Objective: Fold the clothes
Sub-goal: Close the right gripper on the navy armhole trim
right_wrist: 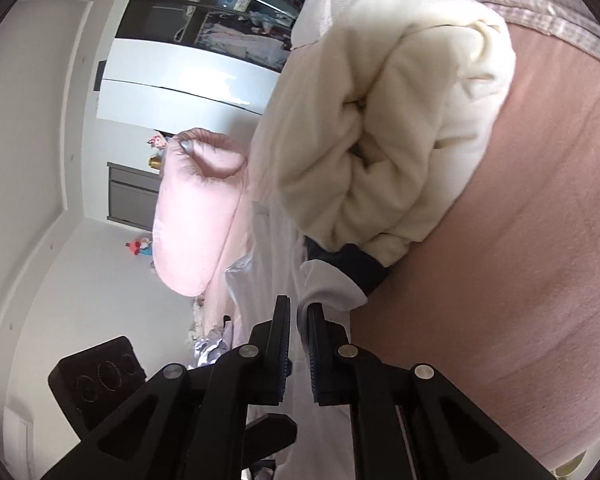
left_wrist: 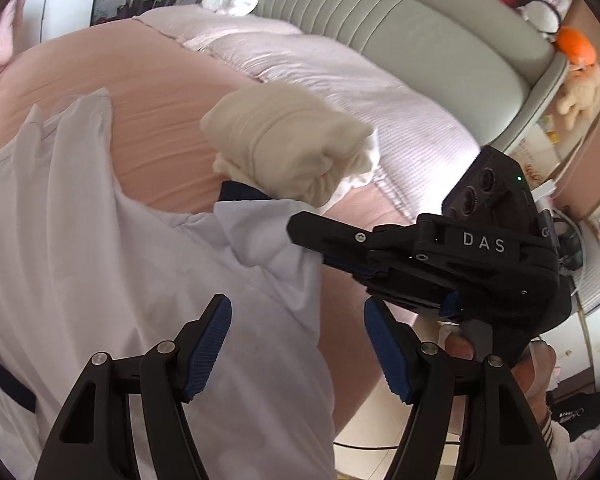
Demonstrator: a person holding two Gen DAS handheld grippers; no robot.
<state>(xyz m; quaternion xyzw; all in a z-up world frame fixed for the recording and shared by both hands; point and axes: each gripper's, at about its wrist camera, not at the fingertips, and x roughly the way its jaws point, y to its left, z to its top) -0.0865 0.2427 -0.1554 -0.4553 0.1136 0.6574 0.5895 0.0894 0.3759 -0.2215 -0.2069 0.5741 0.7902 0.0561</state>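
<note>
The white, thin cotton shirt with navy trim [left_wrist: 100, 240] lies spread over the near left part of the peach-pink bed sheet [left_wrist: 160, 92], its navy-edged sleeve reaching toward the middle of the bed. The left gripper [left_wrist: 298, 344] hangs just above the shirt's body with its blue pads spread and nothing between them. To do this fold well, I judge it should come down and take the cloth at the near hem, so both hands carry the fabric together. Just past the sleeve sits a rolled cream knit garment [left_wrist: 284, 144], touching or overlapping the navy cuff [right_wrist: 356, 268]; the lift should draw the sleeve clear without dragging that roll. On the right, the right gripper [right_wrist: 299, 316] has its jaws pressed together on the white sleeve edge, pinching it near the cuff. The pull should be gentle, since thin cloth slips.
</note>
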